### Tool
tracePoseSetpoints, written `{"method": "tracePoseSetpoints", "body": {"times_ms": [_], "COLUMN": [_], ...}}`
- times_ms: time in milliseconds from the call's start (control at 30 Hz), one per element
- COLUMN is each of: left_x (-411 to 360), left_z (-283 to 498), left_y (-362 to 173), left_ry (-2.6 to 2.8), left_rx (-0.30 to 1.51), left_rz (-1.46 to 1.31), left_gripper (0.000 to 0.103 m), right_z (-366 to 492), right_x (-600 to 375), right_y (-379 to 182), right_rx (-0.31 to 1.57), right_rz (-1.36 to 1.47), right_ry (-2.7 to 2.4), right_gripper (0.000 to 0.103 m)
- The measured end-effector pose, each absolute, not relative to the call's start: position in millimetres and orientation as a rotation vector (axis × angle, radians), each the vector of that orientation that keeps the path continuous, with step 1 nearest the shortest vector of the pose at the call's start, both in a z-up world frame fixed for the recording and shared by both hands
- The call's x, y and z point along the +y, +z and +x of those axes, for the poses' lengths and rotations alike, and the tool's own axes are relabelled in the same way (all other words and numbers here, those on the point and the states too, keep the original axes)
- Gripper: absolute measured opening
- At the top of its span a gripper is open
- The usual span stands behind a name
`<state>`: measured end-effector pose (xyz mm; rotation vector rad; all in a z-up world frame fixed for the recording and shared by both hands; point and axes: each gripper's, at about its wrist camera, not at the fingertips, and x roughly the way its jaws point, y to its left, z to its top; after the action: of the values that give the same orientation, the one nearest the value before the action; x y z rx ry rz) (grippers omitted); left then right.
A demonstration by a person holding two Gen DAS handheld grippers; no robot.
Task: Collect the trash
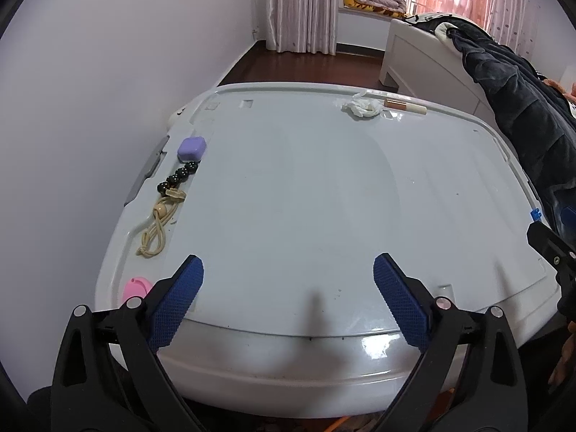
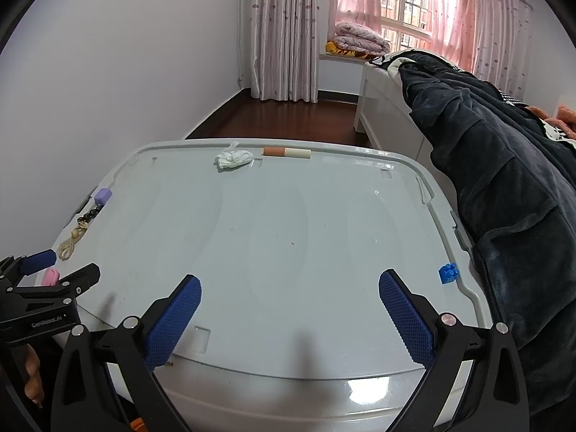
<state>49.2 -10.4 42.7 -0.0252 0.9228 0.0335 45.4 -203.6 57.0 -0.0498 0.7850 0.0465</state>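
Here both hand-held grippers, left (image 1: 288, 277) and right (image 2: 289, 291), gape wide, empty; crumpled tissue (image 2: 233, 158) lies far across the lid (image 2: 288, 237).

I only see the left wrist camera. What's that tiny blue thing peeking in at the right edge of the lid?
Observer: It's a blue toy brick, sitting by itself near the right rim of the lid.
Operator: Are the other tongs holding anything?
Observer: No. The right tongs are open and empty, above the lid's near edge.
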Motion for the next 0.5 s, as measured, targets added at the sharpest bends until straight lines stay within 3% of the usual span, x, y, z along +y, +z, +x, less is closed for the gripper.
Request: {"method": "tracePoseSetpoints", "body": {"times_ms": [500], "left_x": [-9.9], "left_z": [48.6], "left_y": [42.6], "left_ry": [0.020], "left_rx": [0.927], "left_rz": [-0.045], "left_gripper": [0.093], "right_z": [45.9], "right_x": [-204.5], "right_y": [56.6], "right_rx": [0.790], "right_rz": [-0.038], "right_ry": [0.040], "right_gripper": [0.098]}}
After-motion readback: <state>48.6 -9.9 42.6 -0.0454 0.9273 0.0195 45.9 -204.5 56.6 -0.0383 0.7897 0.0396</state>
